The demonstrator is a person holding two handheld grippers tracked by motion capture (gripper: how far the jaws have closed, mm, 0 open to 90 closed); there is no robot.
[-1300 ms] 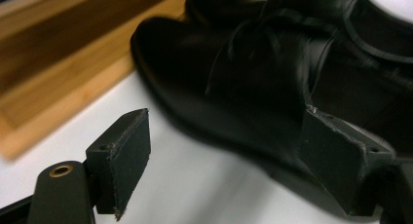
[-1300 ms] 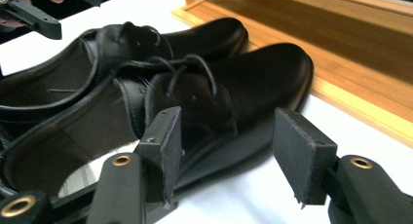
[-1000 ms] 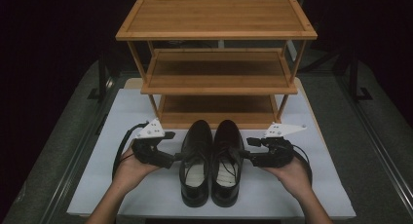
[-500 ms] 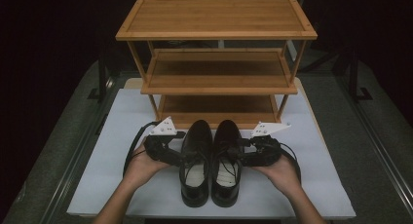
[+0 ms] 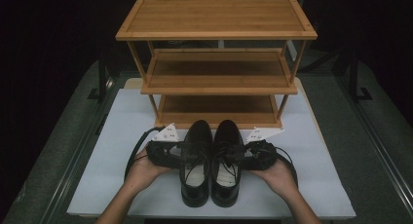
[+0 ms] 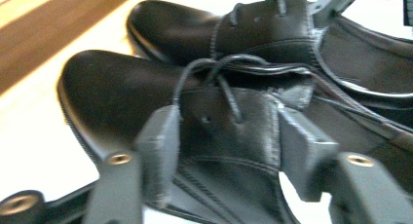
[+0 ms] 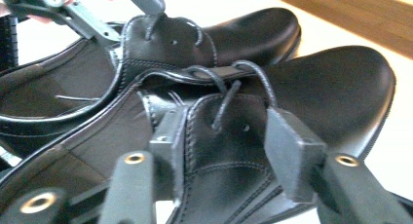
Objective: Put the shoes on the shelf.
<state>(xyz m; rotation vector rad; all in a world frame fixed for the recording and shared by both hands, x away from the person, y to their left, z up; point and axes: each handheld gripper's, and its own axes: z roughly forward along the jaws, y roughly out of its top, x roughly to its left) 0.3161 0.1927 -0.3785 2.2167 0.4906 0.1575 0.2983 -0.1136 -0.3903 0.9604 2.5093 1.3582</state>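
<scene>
Two black leather lace-up shoes stand side by side, toes toward the rack: the left shoe (image 5: 196,153) and the right shoe (image 5: 228,153). My left gripper (image 5: 182,153) comes in from the left. Its jaws have just been closing, and its pads (image 6: 158,153) now press on the laced flap of the left shoe (image 6: 117,92). My right gripper (image 5: 242,153) comes in from the right. Its jaws have also just been closing, and its pads (image 7: 292,151) squeeze the laced flap of the right shoe (image 7: 336,83). Both shoes rest on the mat.
A wooden three-shelf shoe rack (image 5: 216,73) stands just beyond the shoes' toes, its lowest shelf (image 5: 216,109) close to them. A white mat (image 5: 117,121) covers the grey table, with free room left and right of the hands.
Both hands have moved inward to the shoes. Each gripper's jaws have narrowed onto the laced part of its shoe. The shoes have not shifted.
</scene>
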